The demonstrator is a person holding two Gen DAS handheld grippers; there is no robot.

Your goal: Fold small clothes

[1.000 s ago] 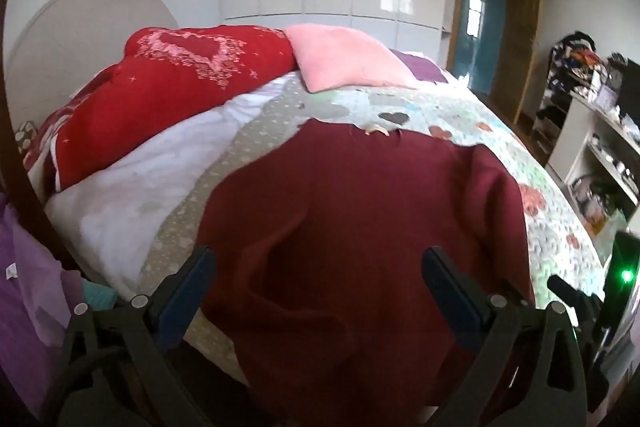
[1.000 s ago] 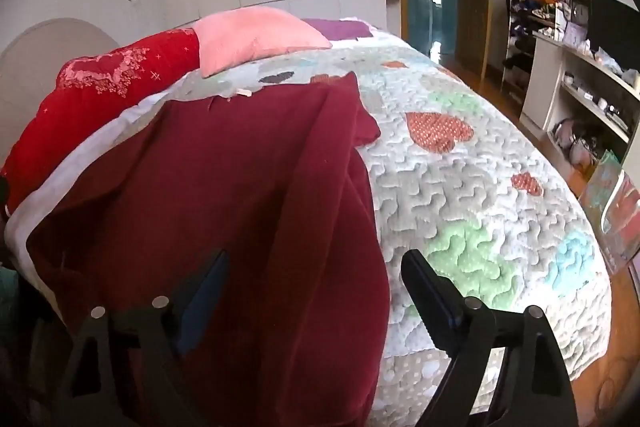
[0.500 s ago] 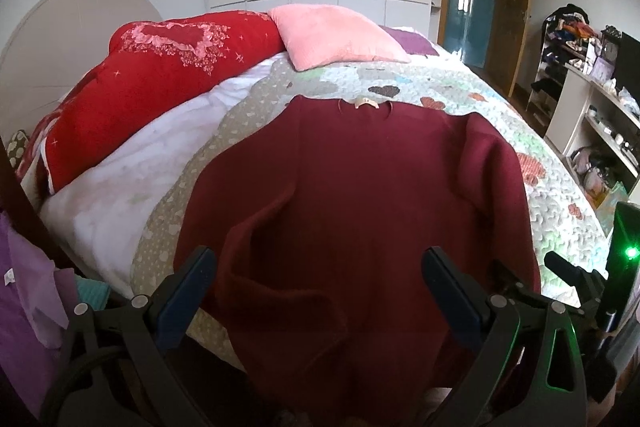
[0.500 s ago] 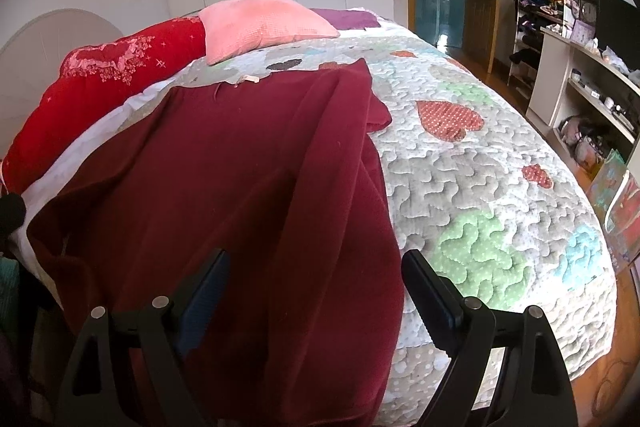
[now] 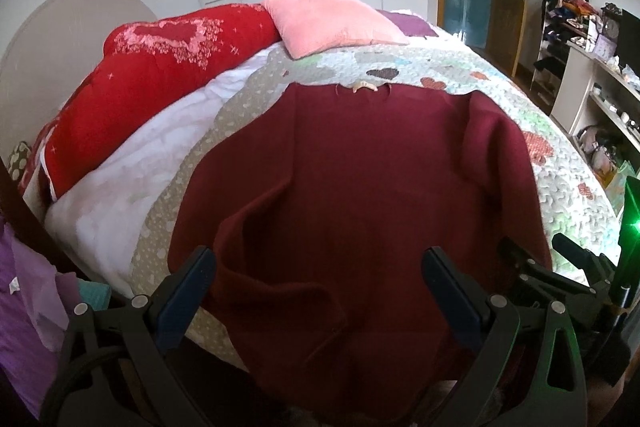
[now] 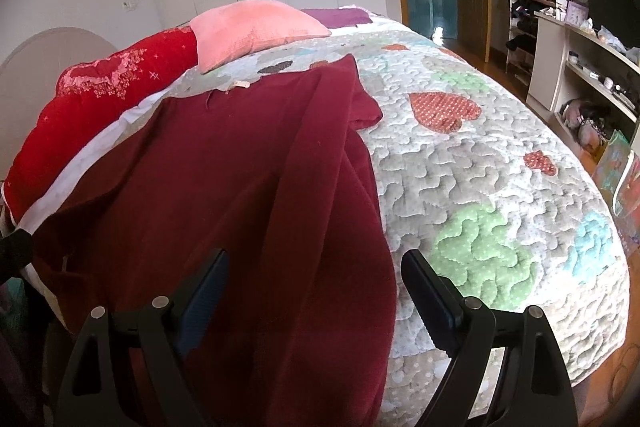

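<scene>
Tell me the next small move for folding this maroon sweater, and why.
Probably lower the open right gripper onto the sweater's right sleeve to fold it inward: the sweater lies spread flat on the quilt, and both grippers are empty.

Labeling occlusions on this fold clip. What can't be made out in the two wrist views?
- Hem of the maroon sweater: left wrist view, cut off at the bottom edge behind the left hand-held gripper.
- Its left sleeve end: right wrist view, lost in a dark corner at the left edge.
- Sweater front or back: collar label too small to read.
- Shelf items: right wrist view, small and warped at the fisheye rim.
</scene>
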